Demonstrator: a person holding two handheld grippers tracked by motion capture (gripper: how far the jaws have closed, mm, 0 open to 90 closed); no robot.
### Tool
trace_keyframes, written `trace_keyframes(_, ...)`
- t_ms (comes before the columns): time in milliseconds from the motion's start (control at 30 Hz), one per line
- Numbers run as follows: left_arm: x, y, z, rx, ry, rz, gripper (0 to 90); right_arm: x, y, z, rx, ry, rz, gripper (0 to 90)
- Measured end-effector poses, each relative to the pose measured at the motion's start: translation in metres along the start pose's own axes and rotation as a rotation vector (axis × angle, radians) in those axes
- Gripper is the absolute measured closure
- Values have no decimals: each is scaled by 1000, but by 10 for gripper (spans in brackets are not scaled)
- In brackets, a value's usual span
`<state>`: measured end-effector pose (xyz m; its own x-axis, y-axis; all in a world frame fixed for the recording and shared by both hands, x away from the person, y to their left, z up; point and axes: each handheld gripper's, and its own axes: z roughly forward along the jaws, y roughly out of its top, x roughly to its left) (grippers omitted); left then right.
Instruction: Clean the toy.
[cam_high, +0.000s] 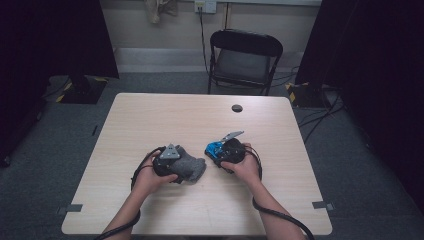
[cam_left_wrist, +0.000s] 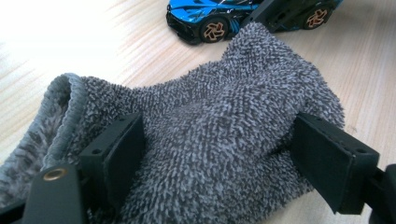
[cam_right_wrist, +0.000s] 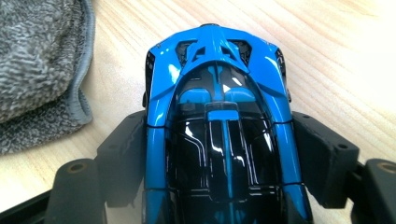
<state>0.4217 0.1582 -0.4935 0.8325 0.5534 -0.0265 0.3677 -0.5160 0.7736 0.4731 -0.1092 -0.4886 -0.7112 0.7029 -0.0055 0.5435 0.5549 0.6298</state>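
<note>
A bunched grey terry cloth (cam_high: 192, 167) (cam_left_wrist: 224, 126) lies on the wooden table (cam_high: 165, 115), and my left gripper (cam_high: 172, 165) (cam_left_wrist: 217, 154) is shut on it, both pads pressed into its folds. Just right of it sits a blue and black toy sports car (cam_high: 216, 148) (cam_right_wrist: 219, 121). My right gripper (cam_high: 227, 152) (cam_right_wrist: 219, 158) is shut on the car, its jaws against both flanks. In the left gripper view the toy car (cam_left_wrist: 210, 18) stands past the cloth. The cloth's hemmed edge (cam_right_wrist: 42, 70) lies left of the car in the right gripper view.
A black folding chair (cam_high: 245, 57) stands beyond the table's far edge. A small dark round hole (cam_high: 237, 108) sits in the tabletop near the far side. Cables trail from both grippers toward the near edge. Dark curtains flank the room.
</note>
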Motion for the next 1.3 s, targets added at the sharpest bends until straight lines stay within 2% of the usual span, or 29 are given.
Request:
trace_keyframes(33, 0, 0, 0, -5, -2, -7, 187, 0, 0, 0, -1, -1, -2, 260)
trace_keyframes(267, 1, 4, -6, -8, 2, 13, 199, -4, -4, -5, -3, 5, 11, 263)
trace_keyframes(367, 2, 6, -8, -3, 1, 41, 200, -4, -6, -8, -1, 8, 5, 263)
trace_keyframes(533, 1, 3, -4, 16, -4, 70, 196, -4, -9, -12, -10, 19, 9, 263)
trace_keyframes(667, -2, 1, 0, 25, -2, 85, 207, -3, -10, -17, -3, 21, -6, 263)
trace_keyframes(767, -2, -1, 1, 31, -5, 73, 264, -3, -10, -22, -9, 28, -9, 272)
trace_keyframes(867, -5, 1, -1, 47, -25, 79, 409, -2, -12, -25, 11, 35, -27, 272)
trace_keyframes(900, -6, 1, -2, 48, -25, 69, 456, -2, -13, -25, 15, 33, -27, 272)
trace_keyframes(933, -6, 2, -2, 58, -26, 76, 480, -3, -14, -26, 15, 39, -24, 272)
trace_keyframes(1100, -7, 2, -3, 50, -29, 64, 563, -1, -16, -26, 6, 29, -32, 271)
trace_keyframes(1200, -7, 2, -3, 50, -29, 58, 573, 0, -18, -25, -2, 35, -47, 268)
trace_keyframes(1300, -7, 1, -3, 48, -33, 59, 582, 0, -18, -23, 12, 40, -66, 263)
